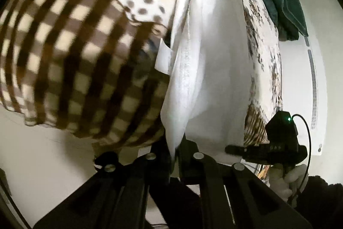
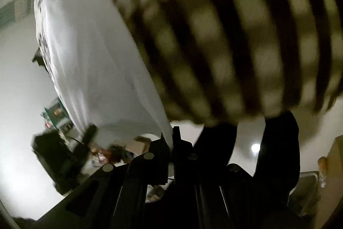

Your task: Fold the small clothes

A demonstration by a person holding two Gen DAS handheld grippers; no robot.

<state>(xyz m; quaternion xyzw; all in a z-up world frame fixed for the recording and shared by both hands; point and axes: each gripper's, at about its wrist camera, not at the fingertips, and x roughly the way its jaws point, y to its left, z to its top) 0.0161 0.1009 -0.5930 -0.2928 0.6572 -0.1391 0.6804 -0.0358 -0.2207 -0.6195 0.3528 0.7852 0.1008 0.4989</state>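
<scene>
A small garment of patchwork cloth hangs in the air between both grippers: brown-and-cream check (image 1: 70,70), cream with brown dots, a floral print (image 1: 263,53) and a white lining (image 1: 210,61) with a white label. My left gripper (image 1: 174,150) is shut on the white lining's lower edge. In the right wrist view the same garment fills the frame, blurred, check (image 2: 246,40) at right and white lining (image 2: 90,53) at left. My right gripper (image 2: 172,143) is shut on the white lining's corner. The right gripper's body (image 1: 280,143) shows at the right of the left wrist view.
Dark green clothes (image 1: 285,5) hang at the upper right of the left wrist view against a white wall. A gloved hand (image 1: 283,181) holds the other gripper. The right wrist view shows a white ceiling with a lamp (image 2: 255,148) and blurred shelves (image 2: 55,115).
</scene>
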